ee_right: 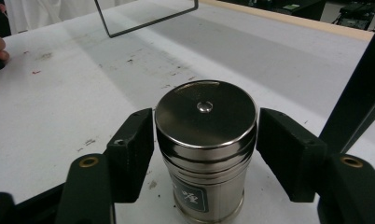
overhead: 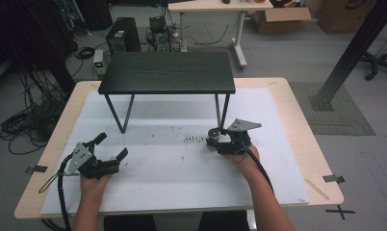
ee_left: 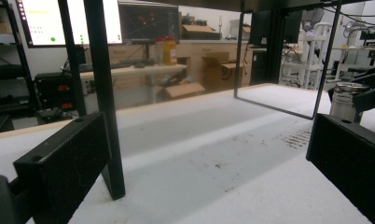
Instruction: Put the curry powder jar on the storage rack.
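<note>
A small steel canister (ee_right: pixel 205 140) with a round lid stands upright on the white mat, just in front of the right leg of a low black table. My right gripper (ee_right: pixel 205 156) has one black pad against each side of it, just below the lid. From above, the canister (overhead: pixel 213 134) sits at the tip of the right gripper (overhead: pixel 212 140). My left gripper (overhead: pixel 112 146) rests on the mat at the left, with its jaws open and nothing between them. In the left gripper view, the left gripper (ee_left: pixel 206 163) points across the mat toward the canister (ee_left: pixel 344 100).
The low black table (overhead: pixel 167 72) stands on thin wire legs at the back of the white mat (overhead: pixel 172 183). One of its legs (ee_left: pixel 104 93) is close in front of the left gripper. Small brown specks (overhead: pixel 194 139) lie left of the canister.
</note>
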